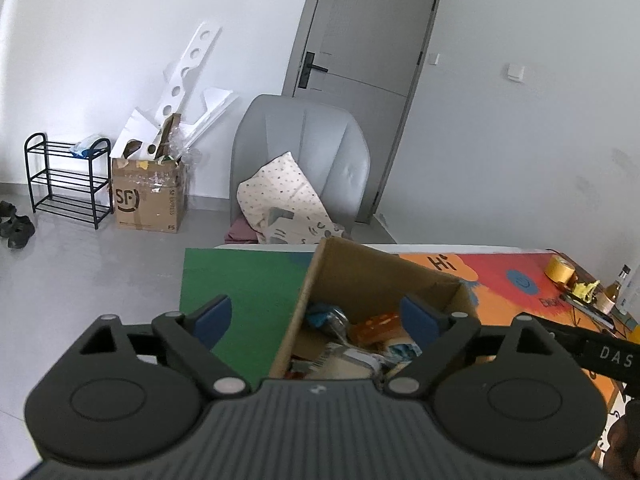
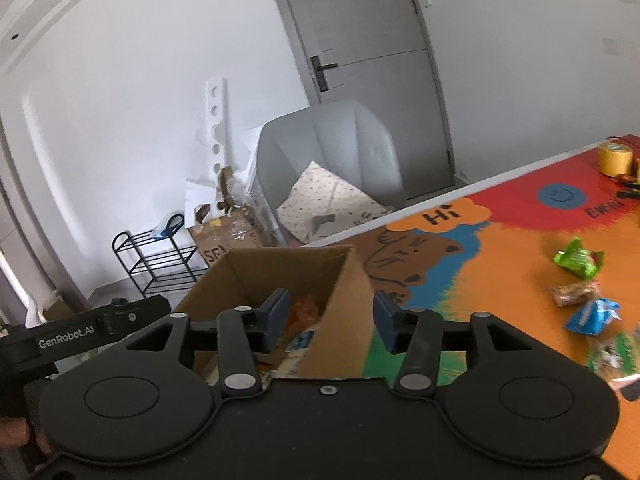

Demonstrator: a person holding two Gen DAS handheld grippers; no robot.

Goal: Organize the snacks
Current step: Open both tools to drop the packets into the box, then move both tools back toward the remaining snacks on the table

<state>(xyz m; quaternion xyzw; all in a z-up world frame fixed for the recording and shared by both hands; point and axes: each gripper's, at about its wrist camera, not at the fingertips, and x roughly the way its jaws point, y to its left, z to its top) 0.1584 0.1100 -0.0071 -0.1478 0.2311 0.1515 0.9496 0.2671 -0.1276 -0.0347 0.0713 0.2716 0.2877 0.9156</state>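
An open cardboard box [image 1: 360, 276] stands on the colourful table mat [image 1: 244, 280] and holds several snack packets [image 1: 372, 326]. My left gripper [image 1: 316, 320] is open and empty, its jaws straddling the box's left wall. My right gripper [image 2: 330, 320] is open and empty, straddling the right wall of the box [image 2: 348, 300], with snacks inside [image 2: 304, 312]. Loose on the mat to the right lie a green packet [image 2: 578, 259], a brown packet [image 2: 574, 294] and a blue packet [image 2: 594, 316].
A yellow tape roll [image 2: 615, 159] and small clutter sit at the table's far right; a bottle [image 1: 618, 284] stands there too. Behind the table are a grey chair [image 1: 300, 160] with a cushion, a door, an SF carton [image 1: 150, 196] and a black shoe rack [image 1: 66, 180].
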